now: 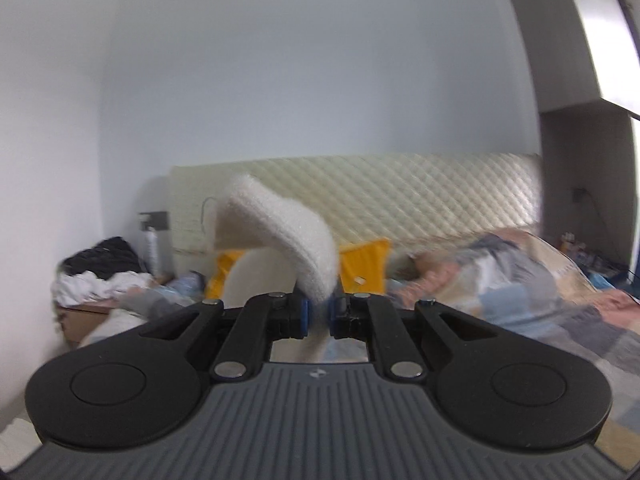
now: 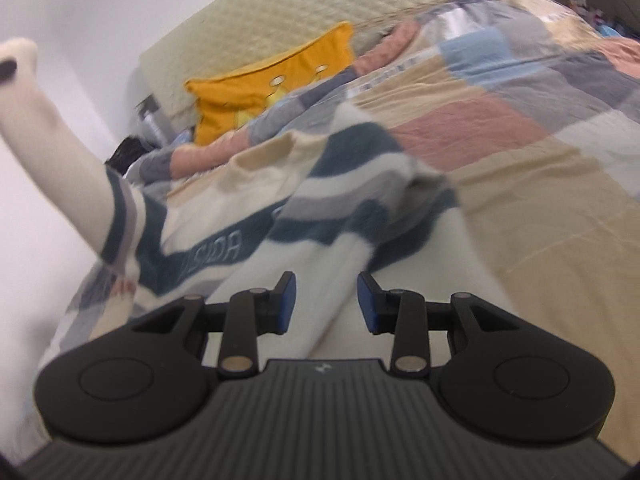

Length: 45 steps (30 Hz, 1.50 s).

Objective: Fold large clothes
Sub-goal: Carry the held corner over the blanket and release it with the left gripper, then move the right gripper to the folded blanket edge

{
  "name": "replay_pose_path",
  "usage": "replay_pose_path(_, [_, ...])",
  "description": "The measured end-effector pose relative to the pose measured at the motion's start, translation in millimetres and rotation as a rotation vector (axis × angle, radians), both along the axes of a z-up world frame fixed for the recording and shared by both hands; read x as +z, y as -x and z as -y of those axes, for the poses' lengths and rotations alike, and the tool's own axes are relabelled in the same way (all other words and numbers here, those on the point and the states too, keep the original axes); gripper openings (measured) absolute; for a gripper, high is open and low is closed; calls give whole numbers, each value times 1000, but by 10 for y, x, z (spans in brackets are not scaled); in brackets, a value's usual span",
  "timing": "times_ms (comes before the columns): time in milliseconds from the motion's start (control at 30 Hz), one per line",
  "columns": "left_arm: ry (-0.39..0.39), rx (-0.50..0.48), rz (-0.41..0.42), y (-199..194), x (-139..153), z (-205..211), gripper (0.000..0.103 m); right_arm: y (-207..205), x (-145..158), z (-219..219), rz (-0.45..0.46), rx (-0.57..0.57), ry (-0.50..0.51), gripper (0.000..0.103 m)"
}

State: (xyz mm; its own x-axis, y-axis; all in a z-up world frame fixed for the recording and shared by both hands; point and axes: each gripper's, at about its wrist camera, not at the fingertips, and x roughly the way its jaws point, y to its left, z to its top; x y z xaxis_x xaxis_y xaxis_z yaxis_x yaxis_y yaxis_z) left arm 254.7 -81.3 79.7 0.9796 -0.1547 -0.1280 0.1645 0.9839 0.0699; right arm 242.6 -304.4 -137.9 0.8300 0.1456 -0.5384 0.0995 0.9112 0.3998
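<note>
The left claw (image 1: pixel 318 314) pinches the cream sleeve cuff (image 1: pixel 280 236) of a striped sweater (image 2: pixel 248 216), lifting it above the patchwork-quilted bed (image 2: pixel 520 152), while the right claw (image 2: pixel 326 302) hovers open over the sweater's pale hem.

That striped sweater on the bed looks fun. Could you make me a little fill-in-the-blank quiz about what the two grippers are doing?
1. The left gripper is shut on the sweater's white ____.
2. The right gripper hovers over the sweater with its jaws ____.
3. The pillow against the headboard is ____.

Missing words: sleeve; open; yellow
</note>
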Motion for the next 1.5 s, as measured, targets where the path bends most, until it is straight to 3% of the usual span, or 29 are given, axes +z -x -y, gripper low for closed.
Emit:
replay_pose_path(100, [11,-61,-69,174,-345,291,11,52,55,221,6,-37,-46,38])
replay_pose_path(200, [76,-130,-195,312,-840,418,11,82,91,398,22,-64,-110,38])
replay_pose_path(267, [18,-142,-250,352,-1283,643,11,97,119,483,33,-88,-121,38])
replay_pose_path(367, [14,-183,-371,350,-1904,785,11,148,211,488,62,-124,-13,38])
replay_pose_path(600, [-54,-217,-544,376,-2771,995,11,151,173,608,57,-83,-114,38])
replay_pose_path(667, [-34,-229,-553,359,-2738,929,12,136,151,612,49,-68,-134,38])
replay_pose_path(700, [-31,-237,-556,358,-2688,881,18,142,143,602,47,-60,-141,38])
replay_pose_path(767, [-24,-287,-578,358,-2520,765,39,166,145,565,48,-51,-134,38])
replay_pose_path(800, [-29,-309,-584,372,-2470,721,57,187,158,552,55,-60,-126,38])
replay_pose_path(833, [-38,-325,-589,408,-2445,669,66,208,175,543,63,-68,-119,38])
replay_pose_path(933, [-20,-385,-583,499,-2186,492,67,223,218,537,80,-75,-112,38])
replay_pose_path(1033, [61,-389,-564,553,-2052,231,68,213,230,466,74,-63,-77,38])
replay_pose_path(1333, [230,-134,-654,-16,-2046,-408,68,38,119,-69,19,79,79,38])
replay_pose_path(1500, [258,-49,-667,-234,-2133,-629,67,-117,-29,-317,-22,138,149,37])
